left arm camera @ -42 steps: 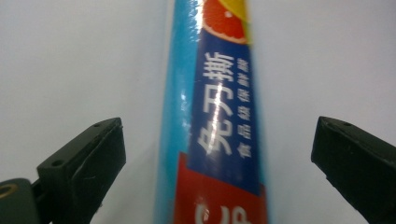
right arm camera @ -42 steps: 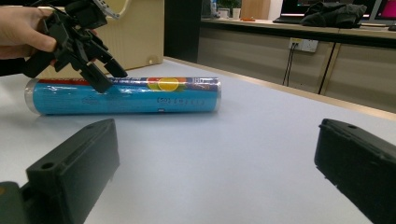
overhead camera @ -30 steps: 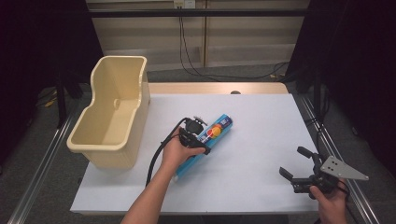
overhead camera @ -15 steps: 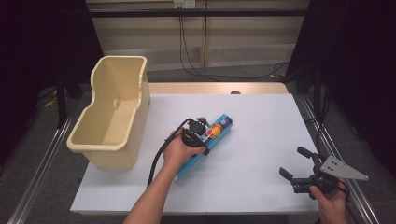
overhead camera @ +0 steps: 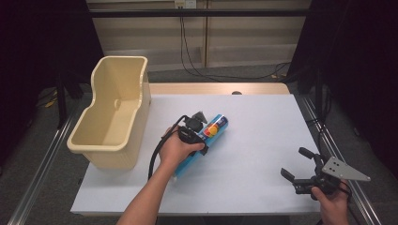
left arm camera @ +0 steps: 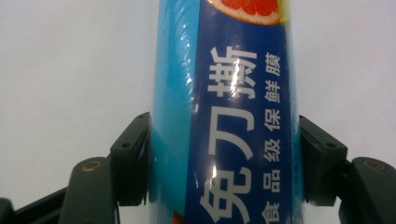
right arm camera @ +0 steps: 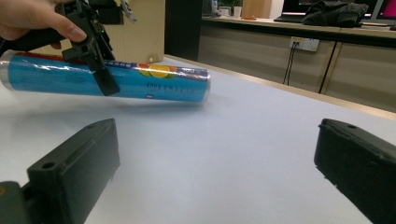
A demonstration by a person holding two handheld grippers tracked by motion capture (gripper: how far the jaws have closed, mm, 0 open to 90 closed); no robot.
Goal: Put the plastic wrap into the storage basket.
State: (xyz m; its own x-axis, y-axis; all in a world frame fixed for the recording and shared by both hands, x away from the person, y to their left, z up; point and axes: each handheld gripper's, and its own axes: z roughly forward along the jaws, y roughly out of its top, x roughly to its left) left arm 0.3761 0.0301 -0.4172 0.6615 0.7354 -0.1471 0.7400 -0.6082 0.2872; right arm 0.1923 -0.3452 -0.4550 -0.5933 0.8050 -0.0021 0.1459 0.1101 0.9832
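Grab's done: my left gripper [overhead camera: 199, 125] has just clamped on the blue roll [overhead camera: 206, 140], mid-table and, I think, barely lifted. Right gripper [overhead camera: 300, 174] idles wide open, empty. Dropping it in the beige bin [overhead camera: 112, 117] is probably what's left.

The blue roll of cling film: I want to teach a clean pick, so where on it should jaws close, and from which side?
Grip the blue roll across its round body near mid-length, coming from above with one jaw on each long side. It is a slim, even cylinder, so a middle hold probably keeps it level. The left gripper has just closed that way, jaws pressing both sides; the right gripper view shows the roll lifted off the table.
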